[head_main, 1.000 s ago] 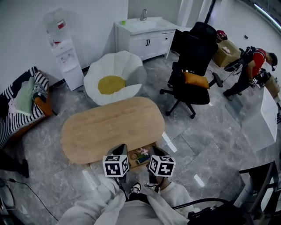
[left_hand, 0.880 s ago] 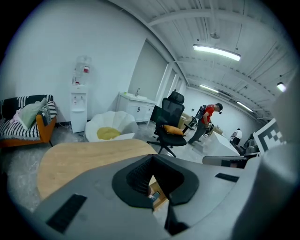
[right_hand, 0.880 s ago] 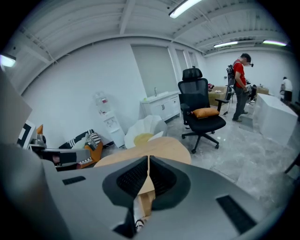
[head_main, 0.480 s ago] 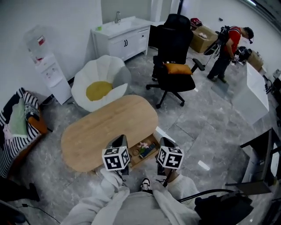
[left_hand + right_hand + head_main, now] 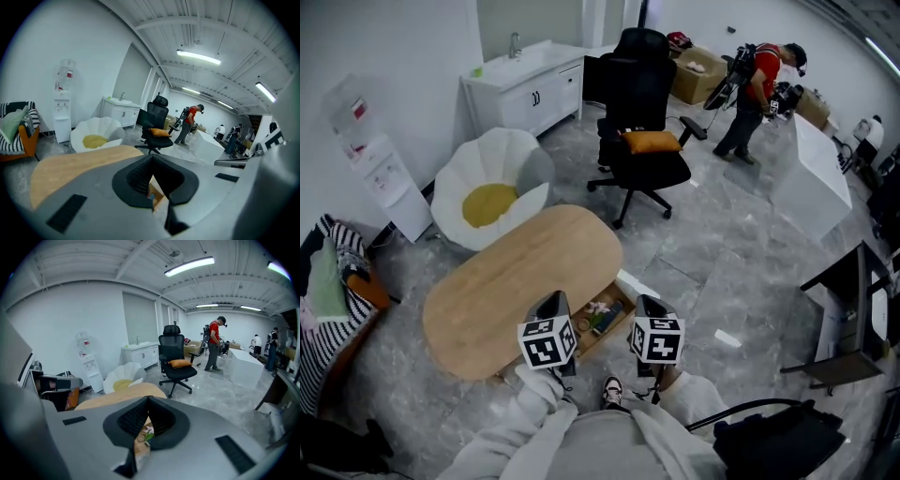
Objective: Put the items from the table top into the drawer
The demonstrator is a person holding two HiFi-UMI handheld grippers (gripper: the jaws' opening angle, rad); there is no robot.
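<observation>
1. The table top lay bare. The items sat in the open drawer at its near edge, so the stowing looked finished.
2. The left gripper had its jaws pressed together on nothing, probably because nothing remained to carry.
3. The right gripper, likewise closed and empty, flanked the drawer's other side, perhaps ready to push it in.

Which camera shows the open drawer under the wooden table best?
The head view: it shows the drawer from above, pulled out from under the table, small items inside. The left gripper view catches only a sliver of it past the jaws; the right gripper view, a narrow strip with some items.
</observation>
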